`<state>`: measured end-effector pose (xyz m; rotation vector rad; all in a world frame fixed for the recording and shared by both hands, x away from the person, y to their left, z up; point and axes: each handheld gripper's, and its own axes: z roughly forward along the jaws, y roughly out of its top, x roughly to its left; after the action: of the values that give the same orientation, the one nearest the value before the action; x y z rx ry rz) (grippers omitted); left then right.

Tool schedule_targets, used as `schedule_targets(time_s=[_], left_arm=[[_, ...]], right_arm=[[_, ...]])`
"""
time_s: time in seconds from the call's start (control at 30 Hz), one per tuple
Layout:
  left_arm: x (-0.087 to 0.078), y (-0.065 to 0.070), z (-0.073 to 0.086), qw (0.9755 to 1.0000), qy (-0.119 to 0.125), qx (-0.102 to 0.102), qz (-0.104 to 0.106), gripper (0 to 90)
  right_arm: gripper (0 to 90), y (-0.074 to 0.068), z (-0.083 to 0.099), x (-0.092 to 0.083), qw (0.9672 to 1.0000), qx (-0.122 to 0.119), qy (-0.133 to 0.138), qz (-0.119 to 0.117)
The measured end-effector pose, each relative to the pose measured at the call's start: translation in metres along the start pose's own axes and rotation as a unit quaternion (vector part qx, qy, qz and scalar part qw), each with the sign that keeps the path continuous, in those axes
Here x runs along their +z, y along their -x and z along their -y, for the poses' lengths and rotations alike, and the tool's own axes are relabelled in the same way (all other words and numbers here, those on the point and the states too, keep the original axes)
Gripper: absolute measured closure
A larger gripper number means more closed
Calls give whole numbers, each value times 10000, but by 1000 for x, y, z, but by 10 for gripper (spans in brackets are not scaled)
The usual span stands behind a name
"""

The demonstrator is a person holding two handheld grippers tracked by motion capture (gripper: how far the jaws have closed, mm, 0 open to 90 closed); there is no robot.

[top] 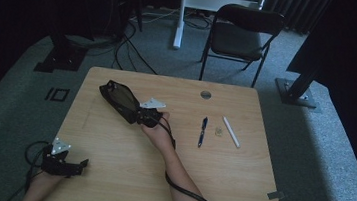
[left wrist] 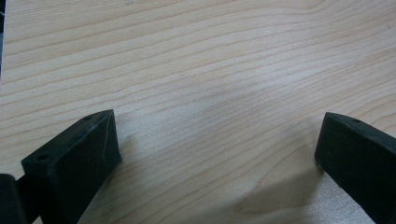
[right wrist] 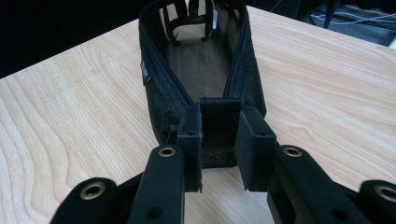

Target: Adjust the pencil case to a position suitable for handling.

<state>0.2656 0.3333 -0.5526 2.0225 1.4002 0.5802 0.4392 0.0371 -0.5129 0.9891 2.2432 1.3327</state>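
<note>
One item gripped: right gripper (right wrist: 219,140), jaws pinched on end tab of black mesh pouch (right wrist: 201,70), mouth open, far-left of bench (top: 123,175).
Left gripper (top: 79,163): jaws wide apart, holding nothing, near-left edge.
Pending, likely: pen (top: 203,131), white stick (top: 231,131) outside pouch, to its right.
Obstructions: nothing between.

On the desk (top: 108,173), a mesh pouch (top: 118,100) lies at the far left, its near end clamped in the right claw (top: 137,115). To the right, well apart, a pen (top: 203,131) and a marker (top: 231,131) lie side by side, a small object (top: 218,131) between them. The left claw (top: 82,163) rests at the desk's near left edge. Behind the desk stands a chair (top: 241,36).
</note>
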Motion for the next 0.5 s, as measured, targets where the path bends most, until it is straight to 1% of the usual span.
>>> schedule_targets(time_s=[0.17,0.27,0.3,0.4,0.5], left_arm=[[0,0,0,10000,0,-2,-1,0],[0,0,0,10000,-2,0,-4,0],[0,0,0,10000,-1,-1,-4,0],[0,0,0,10000,-2,0,-2,0],[0,0,0,10000,-1,-1,-2,0]], right_arm=[[731,2,4,-10,10000,-24,10,18],[731,3,7,-14,10000,5,15,4],[731,2,8,-18,10000,-28,7,20],[731,2,11,-23,10000,-51,30,5],[731,1,14,-27,10000,-27,40,-10]])
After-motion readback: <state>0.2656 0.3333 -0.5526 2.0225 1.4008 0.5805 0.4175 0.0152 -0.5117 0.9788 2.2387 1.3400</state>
